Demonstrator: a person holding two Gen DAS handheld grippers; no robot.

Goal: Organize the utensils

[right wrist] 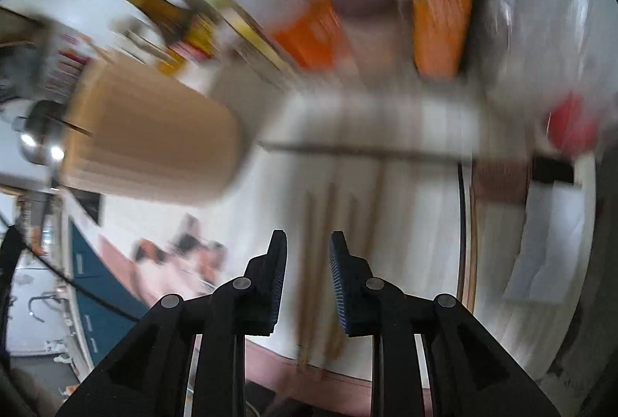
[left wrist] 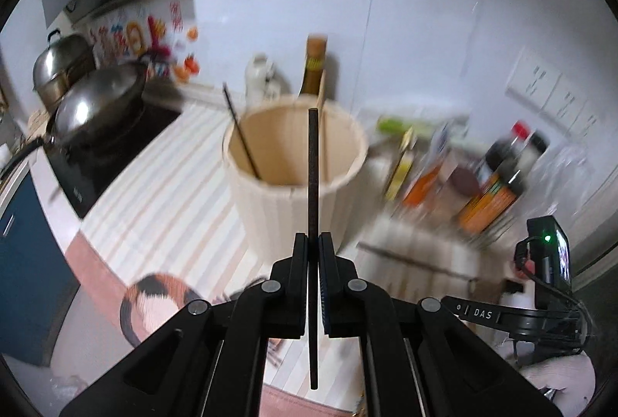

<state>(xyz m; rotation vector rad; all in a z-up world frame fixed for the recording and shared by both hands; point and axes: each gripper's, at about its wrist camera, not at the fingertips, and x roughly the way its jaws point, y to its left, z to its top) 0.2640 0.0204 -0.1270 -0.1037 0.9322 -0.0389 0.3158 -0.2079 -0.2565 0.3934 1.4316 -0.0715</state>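
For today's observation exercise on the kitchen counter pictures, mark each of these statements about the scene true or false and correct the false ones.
1. The left hand-held gripper is shut on a thin black chopstick. True.
2. The round beige utensil holder is lying on its side. False: it stands upright on the striped counter mat.
3. The right hand-held gripper holds a spoon. False: its jaws stand apart, holding nothing.
4. Another black chopstick already leans inside the holder. True.
5. A steel wok sits on the black cooktop. True.
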